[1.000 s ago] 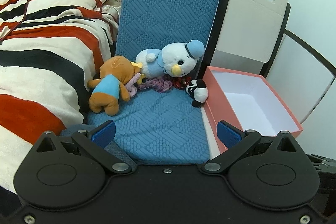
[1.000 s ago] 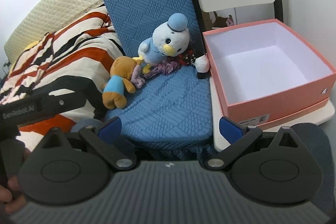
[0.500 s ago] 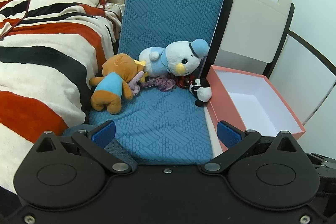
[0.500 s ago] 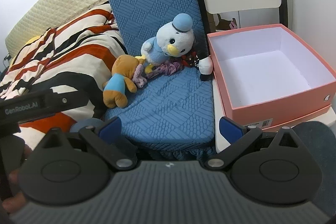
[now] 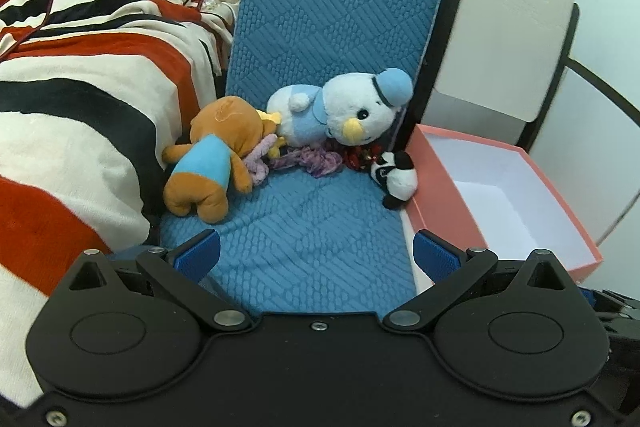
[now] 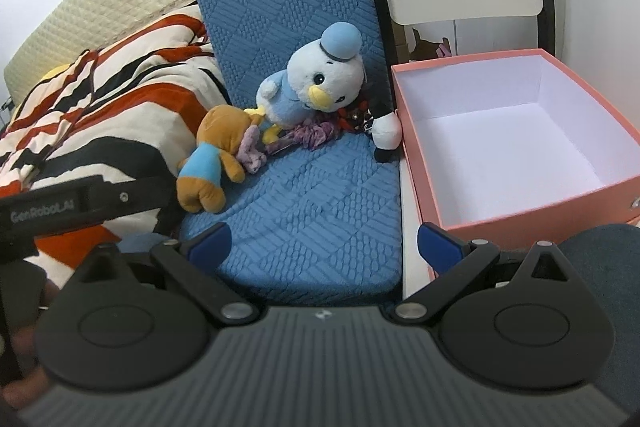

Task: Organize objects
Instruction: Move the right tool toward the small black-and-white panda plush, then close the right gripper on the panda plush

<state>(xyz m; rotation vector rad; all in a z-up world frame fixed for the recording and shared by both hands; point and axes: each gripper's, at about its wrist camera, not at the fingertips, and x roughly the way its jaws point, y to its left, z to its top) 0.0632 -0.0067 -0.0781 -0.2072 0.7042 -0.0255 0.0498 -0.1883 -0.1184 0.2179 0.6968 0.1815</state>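
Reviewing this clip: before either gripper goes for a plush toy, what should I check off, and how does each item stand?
1. Left gripper open, nothing held: ok.
2. Right gripper open, nothing held: ok.
3. Pink box open, nothing inside: ok.
4. Panda plush free to lift: ok, it leans against the box wall.
5. Duck plush free to lift: not ok, it lies over the purple fabric and touches the bear plush.
6. Red item under the duck identified: cannot tell.

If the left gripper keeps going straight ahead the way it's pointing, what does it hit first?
Probably the blue cushion: the open left gripper points over its seat. Farther along sits the purple fabric below the duck plush, though depth is unclear.
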